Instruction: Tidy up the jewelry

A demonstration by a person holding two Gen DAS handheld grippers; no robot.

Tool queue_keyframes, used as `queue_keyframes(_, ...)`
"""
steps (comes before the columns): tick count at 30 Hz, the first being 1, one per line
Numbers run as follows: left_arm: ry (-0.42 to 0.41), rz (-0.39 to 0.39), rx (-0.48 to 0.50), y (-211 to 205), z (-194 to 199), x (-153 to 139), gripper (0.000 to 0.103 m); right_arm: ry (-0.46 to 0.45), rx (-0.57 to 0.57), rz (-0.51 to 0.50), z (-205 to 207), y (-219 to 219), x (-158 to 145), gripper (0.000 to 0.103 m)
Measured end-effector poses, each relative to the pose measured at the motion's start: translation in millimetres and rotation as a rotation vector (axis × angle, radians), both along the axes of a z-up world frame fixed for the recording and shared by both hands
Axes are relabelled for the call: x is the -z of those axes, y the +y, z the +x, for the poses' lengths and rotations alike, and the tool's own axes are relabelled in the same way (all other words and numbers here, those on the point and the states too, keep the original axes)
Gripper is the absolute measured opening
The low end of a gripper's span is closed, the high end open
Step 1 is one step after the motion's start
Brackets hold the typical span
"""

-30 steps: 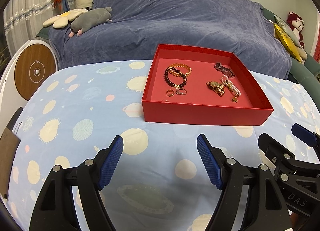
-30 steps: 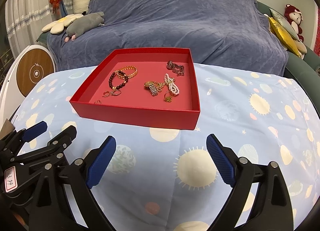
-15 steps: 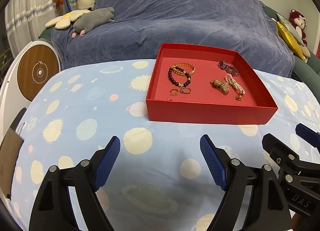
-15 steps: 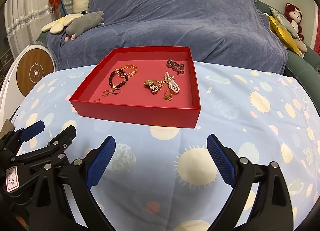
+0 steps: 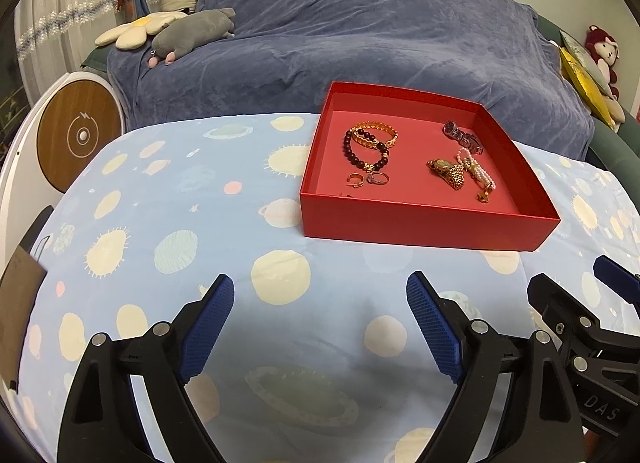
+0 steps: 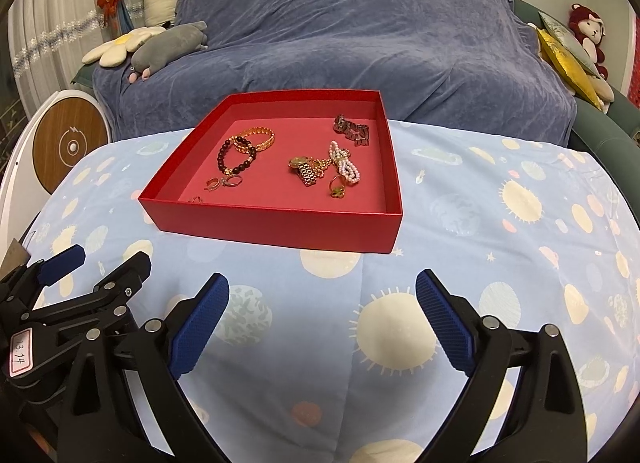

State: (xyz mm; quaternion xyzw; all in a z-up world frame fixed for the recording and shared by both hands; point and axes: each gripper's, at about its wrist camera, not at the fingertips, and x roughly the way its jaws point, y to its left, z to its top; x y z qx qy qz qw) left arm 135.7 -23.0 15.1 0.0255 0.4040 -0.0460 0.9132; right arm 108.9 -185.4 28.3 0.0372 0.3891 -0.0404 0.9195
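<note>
The tabletop (image 6: 460, 191) wears a pale blue cloth printed with cream suns, planets and small pink dots. On it sits a bright red box (image 6: 280, 229) with a paler red floor. Inside lie a gold chain bracelet (image 6: 256, 139), a dark maroon bead bracelet (image 6: 230, 161) and a pink-white pearl strand (image 6: 346, 167). The sofa cover (image 6: 360, 43) is dusky blue. Both grippers are black with blue pads (image 5: 206, 327).
</note>
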Motion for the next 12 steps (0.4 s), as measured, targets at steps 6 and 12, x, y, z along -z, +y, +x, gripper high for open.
queue_keyframes(6,-0.025,0.024,-0.006,-1.2,-2.4,-1.8,0.087,0.004,0.009,0.006,-0.8,-0.1,1.8,0.095)
queue_keyframes(12,-0.025,0.033,-0.006,-1.7,-2.6,-1.5,0.087,0.008,0.018,-0.001,-0.8,1.0,1.7,0.095)
